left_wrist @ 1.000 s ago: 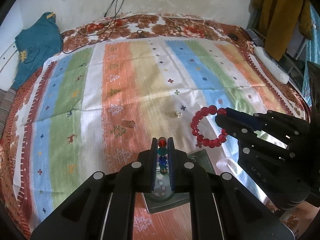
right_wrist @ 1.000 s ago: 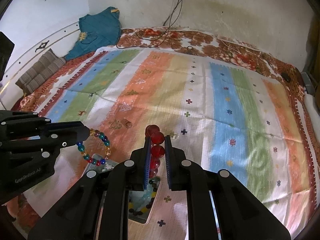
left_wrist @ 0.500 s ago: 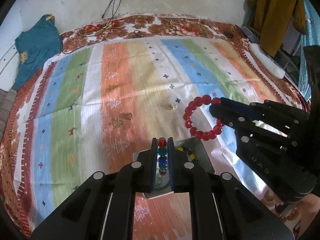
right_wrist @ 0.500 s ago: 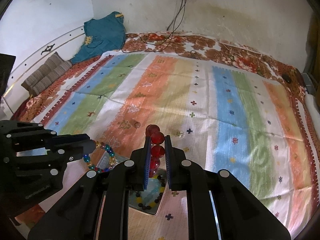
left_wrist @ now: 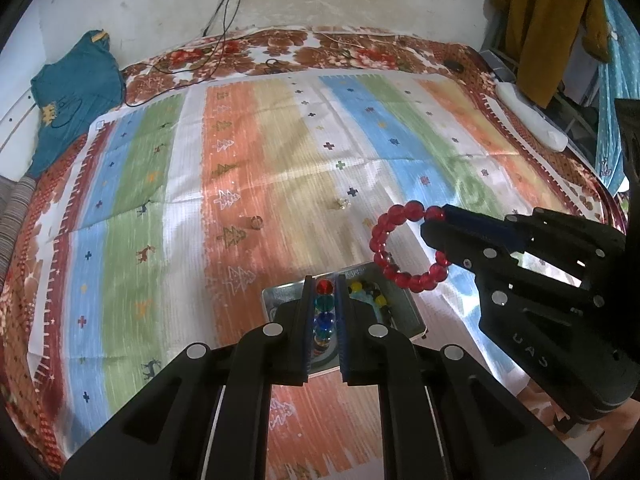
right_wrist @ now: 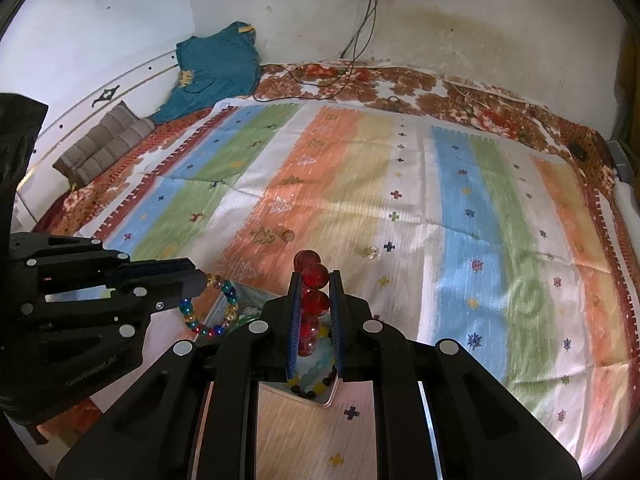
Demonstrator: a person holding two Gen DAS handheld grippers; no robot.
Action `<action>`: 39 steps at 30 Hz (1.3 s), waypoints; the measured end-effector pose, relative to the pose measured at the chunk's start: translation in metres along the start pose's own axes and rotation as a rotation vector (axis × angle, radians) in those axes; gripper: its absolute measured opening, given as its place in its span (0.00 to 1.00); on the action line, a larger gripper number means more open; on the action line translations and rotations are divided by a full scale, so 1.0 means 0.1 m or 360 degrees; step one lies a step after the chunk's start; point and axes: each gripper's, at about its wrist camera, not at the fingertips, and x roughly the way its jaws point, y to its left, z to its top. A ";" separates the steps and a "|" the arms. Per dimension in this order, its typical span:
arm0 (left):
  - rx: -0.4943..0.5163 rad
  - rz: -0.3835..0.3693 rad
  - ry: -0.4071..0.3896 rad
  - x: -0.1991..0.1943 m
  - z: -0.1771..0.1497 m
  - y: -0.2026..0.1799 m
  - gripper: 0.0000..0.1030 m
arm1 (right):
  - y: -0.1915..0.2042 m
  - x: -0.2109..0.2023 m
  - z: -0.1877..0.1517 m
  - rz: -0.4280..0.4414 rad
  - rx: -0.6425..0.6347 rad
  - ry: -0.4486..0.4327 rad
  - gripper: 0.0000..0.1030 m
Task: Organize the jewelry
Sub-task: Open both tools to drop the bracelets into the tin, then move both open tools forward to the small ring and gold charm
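Observation:
My left gripper (left_wrist: 324, 286) is shut on a multicoloured bead bracelet (left_wrist: 323, 312), seen edge-on between its fingers and as a hanging loop in the right wrist view (right_wrist: 212, 312). My right gripper (right_wrist: 314, 280) is shut on a red bead bracelet (right_wrist: 314, 300), which hangs as a ring in the left wrist view (left_wrist: 400, 248). Both bracelets hang just above a small metal tray (left_wrist: 404, 308) that holds other beaded pieces (left_wrist: 370, 292). The tray also shows under my right gripper (right_wrist: 320, 396).
A striped cloth (left_wrist: 280, 160) covers the bed. Two small jewelry pieces lie on it beyond the tray: a brownish one (left_wrist: 256, 222) and a clear one (left_wrist: 342, 202). A teal garment (left_wrist: 72, 92) lies far left; cables (right_wrist: 320, 80) run along the back.
Both grippers have moved back toward the near edge with their bracelets, so the tray now shows further forward beneath them. Both grips are unchanged.

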 end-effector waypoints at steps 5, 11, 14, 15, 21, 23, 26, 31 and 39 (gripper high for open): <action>-0.0086 0.0016 0.0025 -0.01 -0.05 0.05 0.12 | -0.02 -0.03 -0.07 -0.0002 0.0023 0.0003 0.14; -0.0171 0.0065 0.0030 0.00 -0.05 0.19 0.21 | -0.13 -0.02 -0.07 -0.0039 0.0079 0.0007 0.30; -0.0205 0.0074 0.0038 0.02 -0.04 0.26 0.26 | -0.18 0.05 -0.07 -0.0050 0.0091 0.0042 0.30; -0.0206 0.0077 0.0041 0.03 -0.03 0.26 0.27 | -0.20 0.08 -0.07 -0.0056 0.0095 0.0052 0.30; -0.0221 0.0104 0.0069 0.14 0.00 0.32 0.38 | -0.25 0.17 -0.04 -0.0073 0.0112 0.0082 0.35; -0.0230 0.0114 0.0078 0.17 0.01 0.36 0.38 | -0.26 0.21 -0.02 -0.0074 0.0114 0.0094 0.36; -0.0245 0.0127 0.0086 0.20 0.03 0.39 0.40 | -0.26 0.28 0.00 -0.0087 0.0097 0.0116 0.39; -0.0239 0.0141 0.0076 0.25 0.09 0.42 0.45 | -0.29 0.37 0.03 -0.0093 0.0095 0.0136 0.40; -0.0189 0.0186 0.0092 0.44 0.17 0.46 0.49 | -0.30 0.47 0.12 -0.0093 0.0085 0.0143 0.46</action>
